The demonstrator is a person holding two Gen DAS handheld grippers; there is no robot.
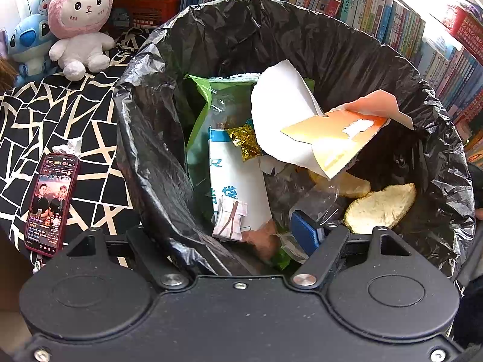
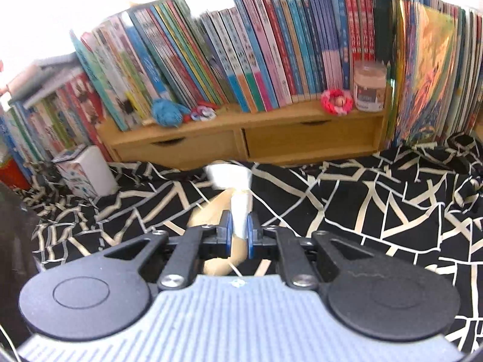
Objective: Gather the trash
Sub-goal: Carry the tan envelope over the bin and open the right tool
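A trash bin lined with a black bag (image 1: 347, 48) fills the left wrist view. Inside lie a green packet (image 1: 208, 108), white paper (image 1: 280, 105), an orange card (image 1: 335, 135) and bread pieces (image 1: 380, 208). My left gripper (image 1: 229, 241) straddles the bin's near rim with its jaws wide. Its blue pad (image 1: 303, 232) is inside the bin with its face bare; the other finger is hidden by the bag. My right gripper (image 2: 238, 229) is shut on a white paper scrap with a tan strip (image 2: 240, 208), lifted above the black-and-white cloth (image 2: 362, 205).
A phone (image 1: 51, 202) and a crumpled tissue (image 1: 71, 146) lie on the cloth left of the bin, with plush toys (image 1: 80, 21) behind. A wooden shelf (image 2: 271, 138) with books, a jar (image 2: 369, 86) and a white box (image 2: 86, 172) stand ahead of the right gripper.
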